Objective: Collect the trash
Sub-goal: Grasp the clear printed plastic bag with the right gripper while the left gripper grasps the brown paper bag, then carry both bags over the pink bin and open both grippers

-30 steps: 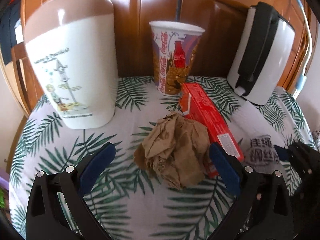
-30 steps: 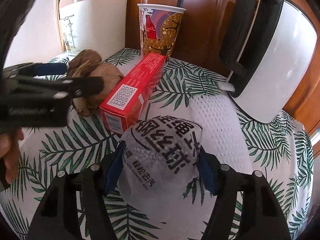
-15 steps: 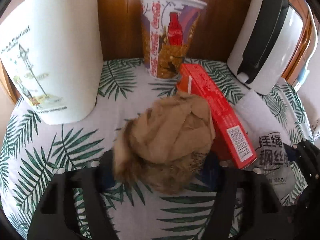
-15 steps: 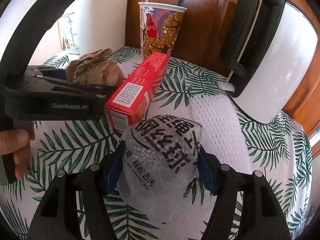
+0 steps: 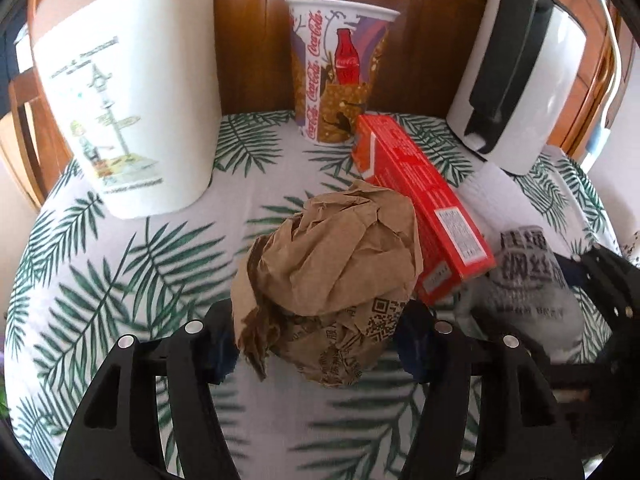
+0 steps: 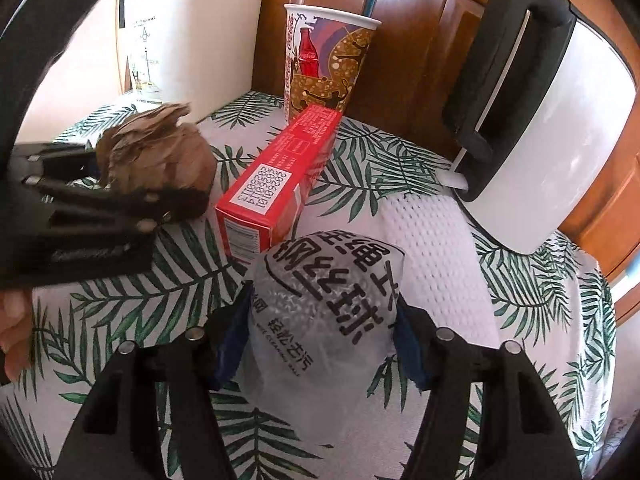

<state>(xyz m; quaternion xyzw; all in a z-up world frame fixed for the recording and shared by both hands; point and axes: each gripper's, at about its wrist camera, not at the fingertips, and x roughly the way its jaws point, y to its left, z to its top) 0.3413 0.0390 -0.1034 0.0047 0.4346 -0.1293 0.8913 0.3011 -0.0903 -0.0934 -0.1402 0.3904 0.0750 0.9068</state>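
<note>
My left gripper (image 5: 316, 344) has just been closing, and its fingers (image 5: 218, 344) now clamp the crumpled brown paper ball (image 5: 332, 276) from both sides, low over the leaf-print table (image 5: 140, 264). My right gripper (image 6: 320, 340) has also just been closing; its blue fingers (image 6: 232, 344) press on both sides of the clear scrubber pack (image 6: 324, 320) with black Chinese print, which rests on the table.

Seen from the right wrist, the left gripper and its paper ball sit to the left of the pack, with part of my hand (image 6: 14, 328) at the frame edge. Just beyond the pack, touching its far edge, lies a long red box (image 6: 280, 184), running away toward the cup (image 6: 324, 64). The ball lies against the box's left side. A white mesh cloth (image 6: 424, 232) lies right of the box.

Further back stand a white bin (image 5: 128, 92) with a tan lid on the left, the Coca-Cola cup in the middle and a white kettle (image 5: 516, 68) with a black handle on the right, all before a wooden panel (image 5: 248, 32).
</note>
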